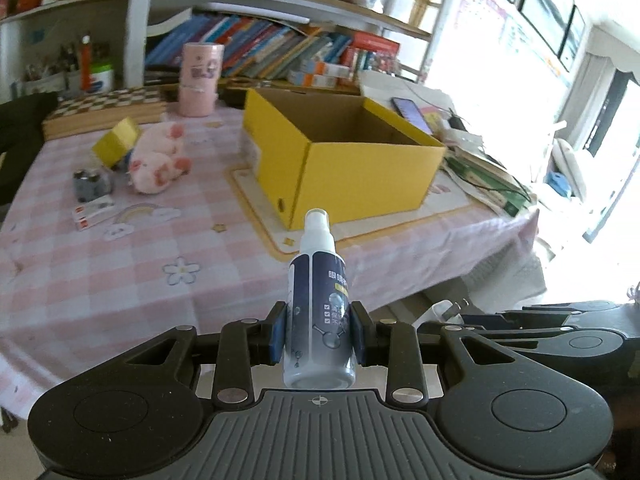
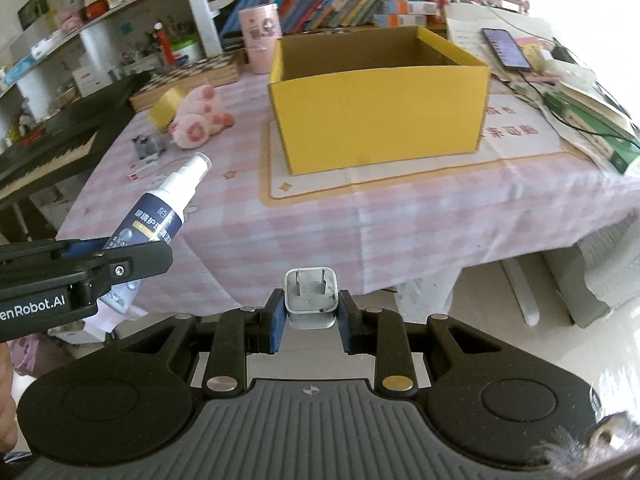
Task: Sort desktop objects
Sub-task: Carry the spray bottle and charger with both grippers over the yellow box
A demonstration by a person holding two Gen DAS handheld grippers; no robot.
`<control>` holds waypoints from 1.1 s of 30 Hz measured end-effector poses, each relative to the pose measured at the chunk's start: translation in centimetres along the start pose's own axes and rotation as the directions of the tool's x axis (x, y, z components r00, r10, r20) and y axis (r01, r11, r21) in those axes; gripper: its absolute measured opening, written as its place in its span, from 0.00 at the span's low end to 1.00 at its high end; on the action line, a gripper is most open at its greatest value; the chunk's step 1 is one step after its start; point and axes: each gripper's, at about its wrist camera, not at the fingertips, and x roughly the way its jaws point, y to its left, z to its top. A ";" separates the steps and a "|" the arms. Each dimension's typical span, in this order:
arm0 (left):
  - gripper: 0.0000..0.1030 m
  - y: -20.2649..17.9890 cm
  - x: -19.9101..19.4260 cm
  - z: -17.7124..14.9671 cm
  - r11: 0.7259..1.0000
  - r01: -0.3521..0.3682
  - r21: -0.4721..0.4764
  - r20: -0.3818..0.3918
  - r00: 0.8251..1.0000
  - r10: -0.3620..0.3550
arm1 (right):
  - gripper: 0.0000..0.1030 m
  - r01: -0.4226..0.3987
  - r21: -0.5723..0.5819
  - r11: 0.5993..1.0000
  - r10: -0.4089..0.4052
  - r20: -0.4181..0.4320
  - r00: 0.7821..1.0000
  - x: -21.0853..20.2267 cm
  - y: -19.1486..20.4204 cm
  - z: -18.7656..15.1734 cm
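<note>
Blown-out window glare at right, soft blur, fisheye-bent edges.

Open top of the yellow cardboard box [image 2: 380,108] stood unobstructed from above, its inside bare as far as could be seen. Wide clear stretch of pink checked worktop [image 1: 120,280] lay between the near edge and the box. Left side crowded by a pink plush toy [image 1: 158,158], a small yellow box [image 1: 116,142] and a small grey object [image 1: 91,185]. Right side blocked by stacked books [image 2: 592,120] and a phone [image 2: 506,48]. Behind, hemmed by a pink cylinder [image 1: 199,78].
</note>
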 end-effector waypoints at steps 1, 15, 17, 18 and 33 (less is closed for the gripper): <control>0.30 -0.1 0.1 0.0 1.000 0.004 0.003 -0.001 1.000 -0.004 | 0.24 0.005 0.004 1.000 -0.005 0.001 1.000 -0.1 -0.2 0.0; 0.30 -2.4 2.3 1.3 0.995 0.062 0.072 -0.026 0.998 -0.060 | 0.24 0.040 0.058 0.997 -0.041 0.008 0.999 -0.3 -2.9 0.4; 0.30 -2.6 2.5 1.4 0.995 0.064 0.076 -0.028 0.998 -0.062 | 0.24 0.042 0.061 0.997 -0.042 0.009 0.999 -0.2 -3.2 0.5; 0.30 -2.7 2.6 1.5 0.995 0.066 0.078 -0.028 0.998 -0.064 | 0.24 0.042 0.063 0.997 -0.043 0.008 0.999 -0.2 -3.4 0.6; 0.30 -4.2 4.8 2.9 0.990 0.086 0.108 -0.045 0.996 -0.081 | 0.24 0.042 0.064 0.997 -0.042 -0.004 0.999 0.7 -5.1 1.9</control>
